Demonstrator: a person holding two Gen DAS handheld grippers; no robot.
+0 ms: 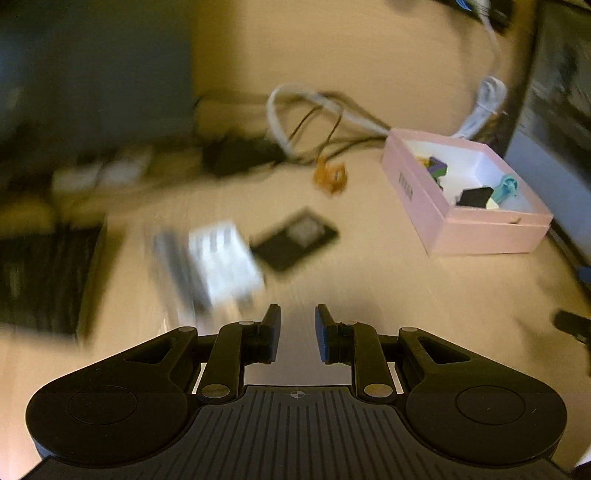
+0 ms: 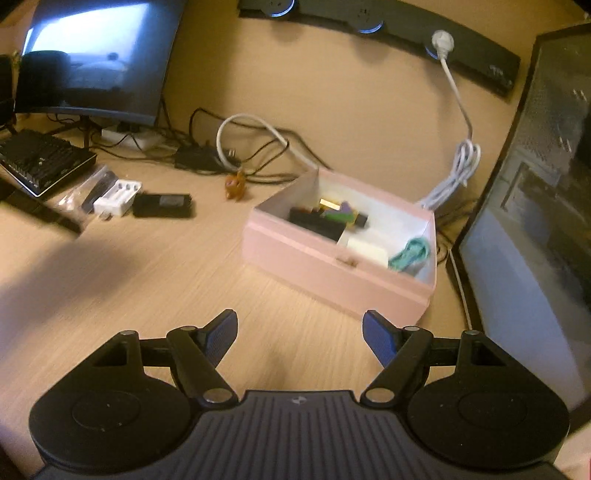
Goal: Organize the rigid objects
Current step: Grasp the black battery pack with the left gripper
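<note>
An open pink box (image 1: 480,230) (image 2: 332,267) sits on the wooden desk and holds a black block (image 2: 314,223), a purple and green piece (image 1: 437,168) and a teal item (image 2: 410,254). Left of it lie a white charger (image 1: 225,266) (image 2: 118,197), a flat black device (image 1: 295,240) (image 2: 162,205), a clear bag (image 2: 85,192) and a small orange-brown figurine (image 1: 330,177) (image 2: 235,184). My left gripper (image 1: 297,314) hovers near the charger, shut, with nothing between its pads. My right gripper (image 2: 299,319) stands open and empty in front of the box's near wall.
A monitor (image 2: 99,62) stands at the back left over a black ribbed device (image 2: 40,158). Tangled dark and white cables (image 2: 255,144) lie behind the box. A black power strip (image 2: 406,33) runs along the back. A dark computer case (image 2: 535,221) bounds the right side.
</note>
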